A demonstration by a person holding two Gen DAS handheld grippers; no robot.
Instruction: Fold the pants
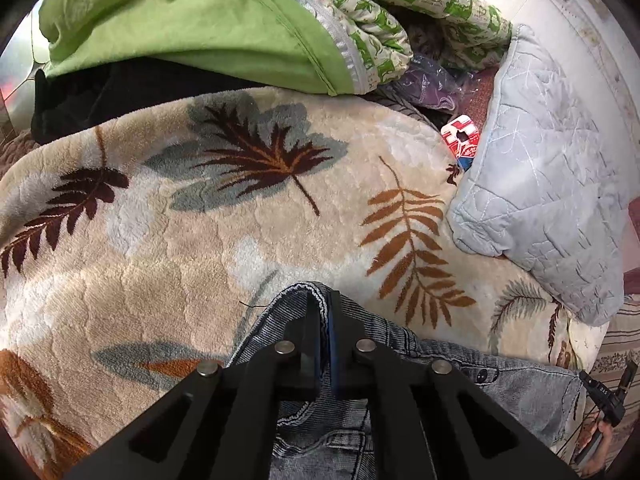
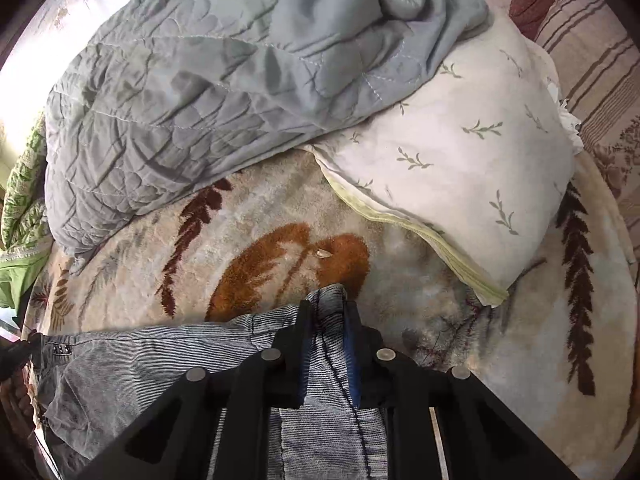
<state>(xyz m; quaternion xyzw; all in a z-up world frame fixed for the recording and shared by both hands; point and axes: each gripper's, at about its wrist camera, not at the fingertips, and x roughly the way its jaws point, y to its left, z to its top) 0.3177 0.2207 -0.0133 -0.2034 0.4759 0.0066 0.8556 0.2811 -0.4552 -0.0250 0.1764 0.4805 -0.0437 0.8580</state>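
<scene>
Both grippers, left (image 1: 323, 312) and right (image 2: 329, 312), had their jaws clamped on the edge of the grey jeans (image 2: 160, 360) lying on the leaf-patterned blanket (image 1: 200, 240) (the grasping step, apparently); next, lifting both ends together to fold.

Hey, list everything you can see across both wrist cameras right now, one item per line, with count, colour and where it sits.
pants: one, grey-blue denim, on the blanket, gripped at two spots
blanket: one, beige plush with brown, rust and grey leaves, spread under everything
grey quilt: one, pale grey, bunched at the far side
white pillow: one, white with green sprigs, right of the quilt
green bedding: one, lime with a printed reverse, far left
red packet: one, red and white, beside the quilt
left tongs: black, shut on the pants
right tongs: black, shut on the pants
</scene>
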